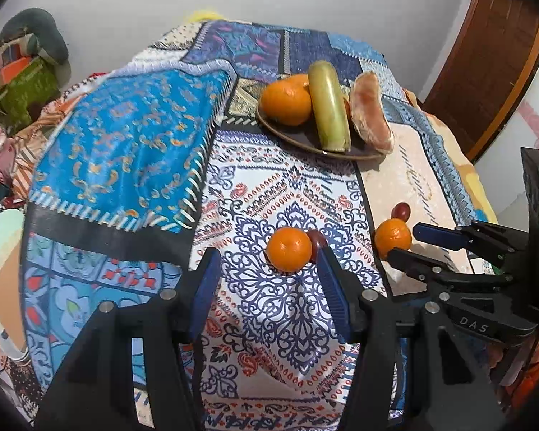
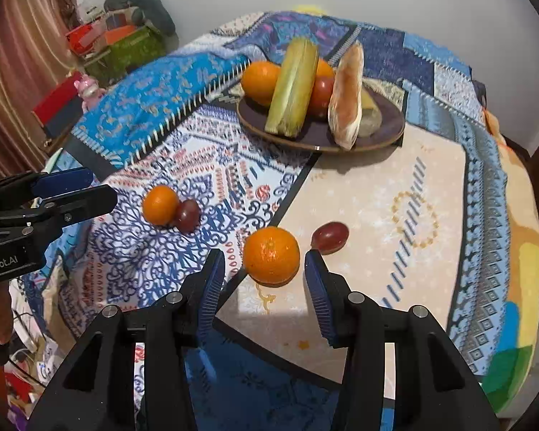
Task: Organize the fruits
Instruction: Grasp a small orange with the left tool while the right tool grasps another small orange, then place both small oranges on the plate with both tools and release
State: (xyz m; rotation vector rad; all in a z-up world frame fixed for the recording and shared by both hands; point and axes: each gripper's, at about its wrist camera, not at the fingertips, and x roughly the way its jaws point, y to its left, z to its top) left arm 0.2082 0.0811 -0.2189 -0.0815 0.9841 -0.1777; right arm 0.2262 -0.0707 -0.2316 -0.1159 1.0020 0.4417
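Step in hand looked like the pick-up approach: loose fruit to be gathered onto the brown plate [image 2: 391,133], which already held an orange, a long green fruit, a pale peeled wedge & more. Right gripper [image 2: 266,269] was wide open, holding nothing, w/ one mandarin [image 2: 271,255] sitting between its fingertips, not touched on either side as far as I could tell; a red grape [image 2: 330,237] lay just beyond its right finger. Left gripper [image 1: 269,269] was also wide open & empty, a second mandarin [image 1: 289,249] just ahead of the gap, nearer its right finger, w/ another grape [image 1: 318,240] touching that fruit's far side (half hidden in the left view, so shape is a guess). Next move prob. calls for the right jaws to close gently on the round fruit, lift, then carry fwd to the plate, well ahead of both claws. Both tools were held low, angled down over the patterned tablecloth [image 2: 212,165], side by side, fingers pointing toward the plate.
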